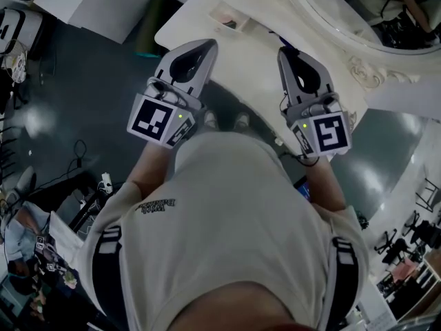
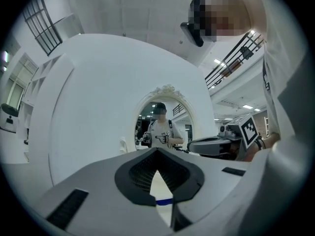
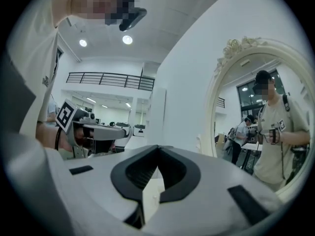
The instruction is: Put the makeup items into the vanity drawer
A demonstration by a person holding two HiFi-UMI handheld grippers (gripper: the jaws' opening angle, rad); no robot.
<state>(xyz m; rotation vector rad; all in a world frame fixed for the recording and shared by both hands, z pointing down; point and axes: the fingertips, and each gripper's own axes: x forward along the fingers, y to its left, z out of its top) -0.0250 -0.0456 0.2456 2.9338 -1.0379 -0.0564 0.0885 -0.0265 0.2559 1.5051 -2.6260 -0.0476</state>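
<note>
I hold my left gripper (image 1: 204, 46) and right gripper (image 1: 285, 50) at the white vanity's (image 1: 196, 9) edge, both jaw pairs pressed together, empty.

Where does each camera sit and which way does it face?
Head view: on the head, looking down at the vanity; shows torso, left hand-held gripper, right hand-held gripper.
Left gripper view: on its hand-held gripper, facing the mirror; shut jaws show.
Right gripper view: on its hand-held gripper, facing the wall beside the mirror; shut jaws show.
Shared: both gripper views show the mirror and the other hand-held gripper.
</note>
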